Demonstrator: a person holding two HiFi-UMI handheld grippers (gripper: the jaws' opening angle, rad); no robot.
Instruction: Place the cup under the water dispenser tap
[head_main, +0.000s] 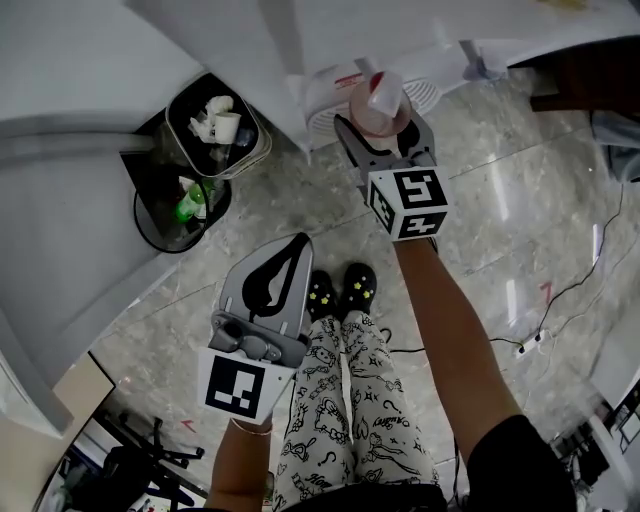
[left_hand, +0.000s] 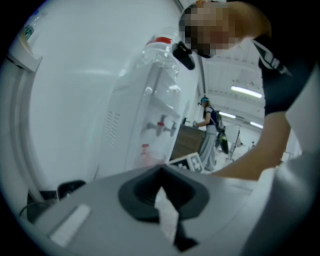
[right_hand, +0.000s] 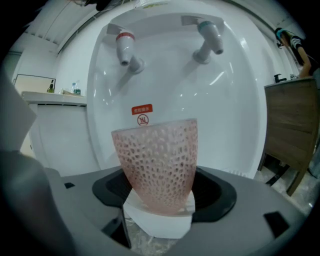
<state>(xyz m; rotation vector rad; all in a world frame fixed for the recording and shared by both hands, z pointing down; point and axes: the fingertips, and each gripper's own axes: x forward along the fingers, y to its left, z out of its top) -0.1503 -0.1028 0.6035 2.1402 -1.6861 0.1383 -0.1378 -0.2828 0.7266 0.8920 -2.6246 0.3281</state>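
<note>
While the left hand-held gripper (head_main: 297, 243) is closed, the right (head_main: 378, 126) clamps a tapered, pink, pitted cup (right_hand: 157, 167).

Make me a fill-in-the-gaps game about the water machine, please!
1. The right gripper holds a pink ____.
2. The water dispenser has ____ taps.
3. In the right gripper view, the left-hand tap has a ____ cap.
4. The left gripper has its jaws ____, with nothing between them.

Missing words: cup, two, red, shut.
</note>
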